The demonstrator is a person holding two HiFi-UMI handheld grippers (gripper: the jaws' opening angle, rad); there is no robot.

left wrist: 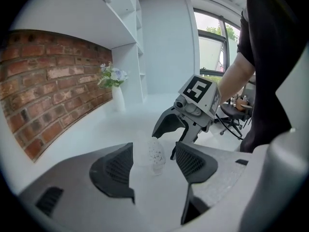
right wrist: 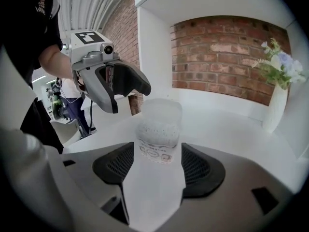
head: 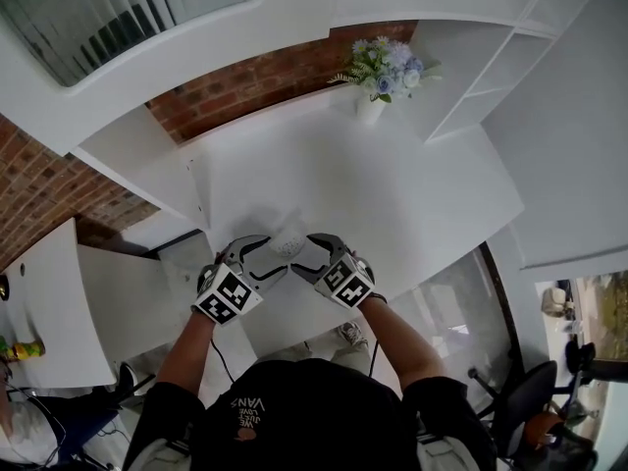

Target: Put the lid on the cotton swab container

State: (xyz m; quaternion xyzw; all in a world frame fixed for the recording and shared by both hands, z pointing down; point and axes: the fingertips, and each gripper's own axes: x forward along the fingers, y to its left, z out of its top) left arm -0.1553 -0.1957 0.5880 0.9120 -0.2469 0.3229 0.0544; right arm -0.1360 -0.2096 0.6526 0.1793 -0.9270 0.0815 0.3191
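Head view: left gripper and right gripper flanking the cotton swab container, close to the near edge of the white worktop. Lid not readable here.

Left gripper view: fingers spread wide, gripping nothing. Container just beyond the tips, outline hazy.

Right gripper view: fingers likewise wide and empty. Frosted lid apparently seated on the container, a detail absent elsewhere.

Risk: lid perhaps only resting, not pressed home. Stray brush from either gripper likely to tip the light container.
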